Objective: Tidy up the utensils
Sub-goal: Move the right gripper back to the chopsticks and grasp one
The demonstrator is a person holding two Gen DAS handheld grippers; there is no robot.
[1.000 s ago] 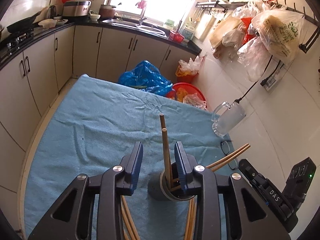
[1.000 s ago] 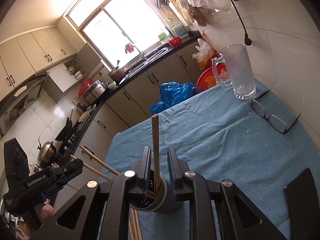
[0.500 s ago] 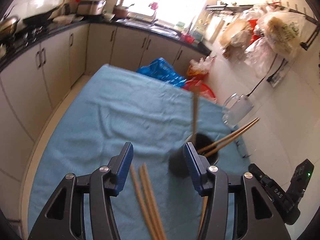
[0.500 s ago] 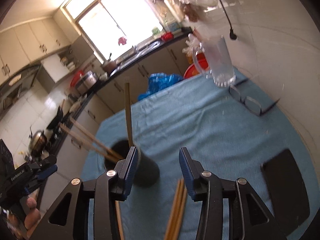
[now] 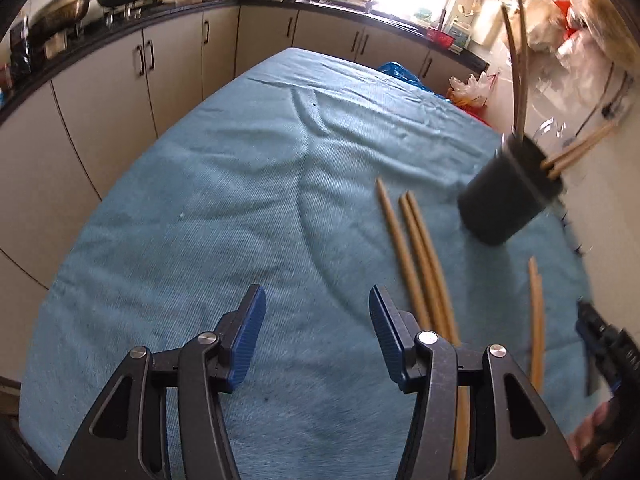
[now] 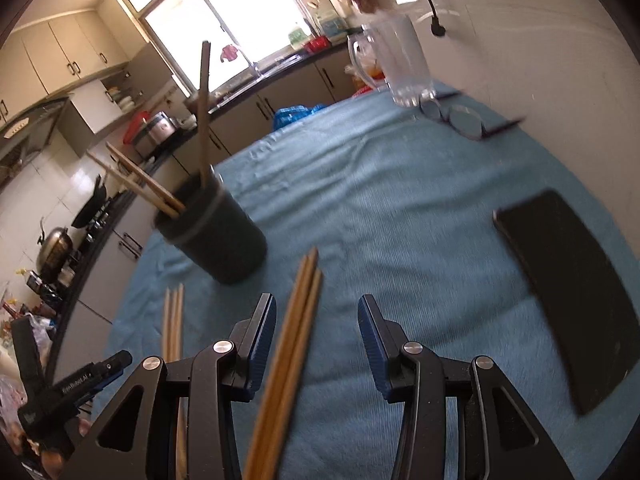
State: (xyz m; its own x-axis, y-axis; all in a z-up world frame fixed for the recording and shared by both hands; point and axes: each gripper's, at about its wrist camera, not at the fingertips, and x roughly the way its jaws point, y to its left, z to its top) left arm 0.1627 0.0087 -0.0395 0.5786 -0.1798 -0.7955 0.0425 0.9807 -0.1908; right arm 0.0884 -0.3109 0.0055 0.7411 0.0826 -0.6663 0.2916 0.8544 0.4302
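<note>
Wooden chopsticks (image 6: 290,344) lie loose on the blue-clothed counter (image 6: 400,208) between the spread jaws of the right hand-held gripper (image 6: 316,338), apparently lined up for pickup; four more already stand in the dark holder (image 6: 224,236). Jaws of the left hand-held gripper (image 5: 316,338), which have just been opening, are spread over bare cloth, a second bundle (image 5: 416,256) just beside. Motion blur and the gripper bodies hide the chopsticks' near ends.

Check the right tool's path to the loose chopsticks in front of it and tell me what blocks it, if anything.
Nothing visible blocks it. The right tool is open, its jaws having just been opening, and a bundle of chopsticks lies on the blue cloth between them, ungripped. The black holder stands beyond and left, off the line.
</note>
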